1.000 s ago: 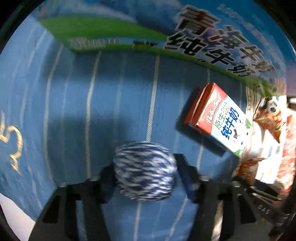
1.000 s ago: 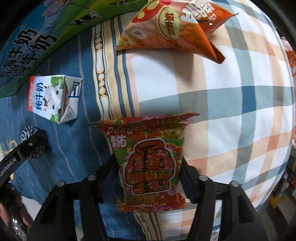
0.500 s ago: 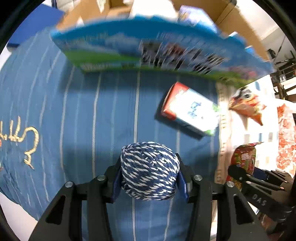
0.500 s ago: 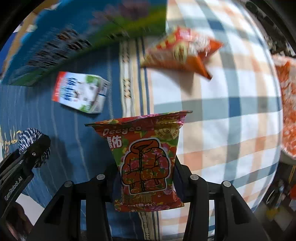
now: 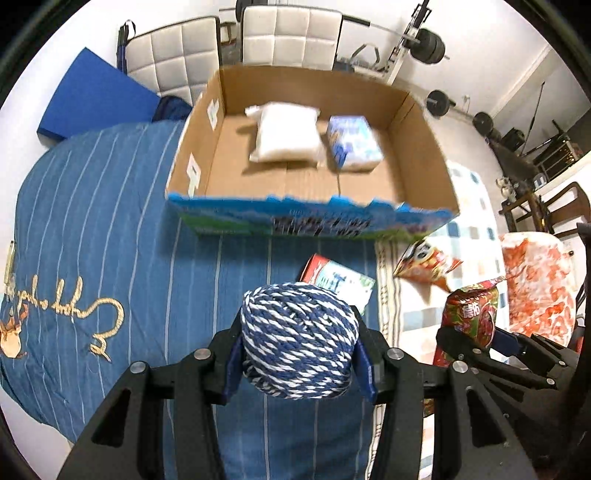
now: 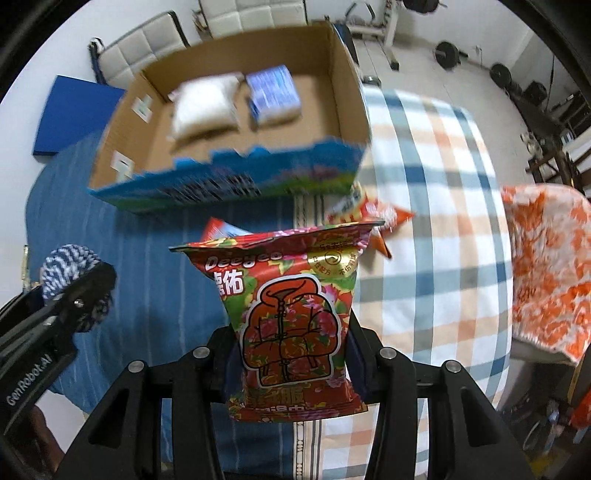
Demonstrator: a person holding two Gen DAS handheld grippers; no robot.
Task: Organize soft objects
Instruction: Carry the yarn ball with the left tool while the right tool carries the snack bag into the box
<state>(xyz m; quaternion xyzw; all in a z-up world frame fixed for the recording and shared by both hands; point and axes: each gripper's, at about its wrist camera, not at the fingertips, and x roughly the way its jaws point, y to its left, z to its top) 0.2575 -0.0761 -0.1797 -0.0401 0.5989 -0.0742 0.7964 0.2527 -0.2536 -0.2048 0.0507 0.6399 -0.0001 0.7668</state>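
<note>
Cardboard box (image 5: 417, 147) is sitting open-topped on the bed, straddling the blue striped quilt (image 5: 110, 229) and the plaid sheet (image 6: 436, 229). Inside it: a white pouch (image 5: 284, 134) and a blue-white pack (image 5: 352, 142), side by side, just apart. Box's printed front wall (image 5: 306, 219) is standing between both held items and the box floor.

On the quilt just in front of that wall, a milk carton (image 5: 340, 282) is lying on its side, partly hidden behind the yarn ball (image 5: 299, 341) in the left view. Just right of it, on the sheet, an orange snack bag (image 5: 428, 264) is lying flat. Orange-white towel (image 6: 546, 266) is draped at the bed's right edge. White quilted chairs (image 5: 288, 31) and barbell weights (image 5: 428, 44) are standing behind the box; a blue pad (image 5: 92, 99) is lying left of it.

Left hand-held gripper (image 5: 299, 363) is pinching the yarn ball across its middle, fingers closed against both sides, ball raised clear of the quilt and short of the box.

Right hand-held gripper (image 6: 291, 350) is clamping the lower half of the red snack bag (image 6: 288, 314), bag standing upright above the fingers, clear of the bed, in front of the box wall. The two hand-held grippers are sitting side by side, near each other, both pointing toward the box.
</note>
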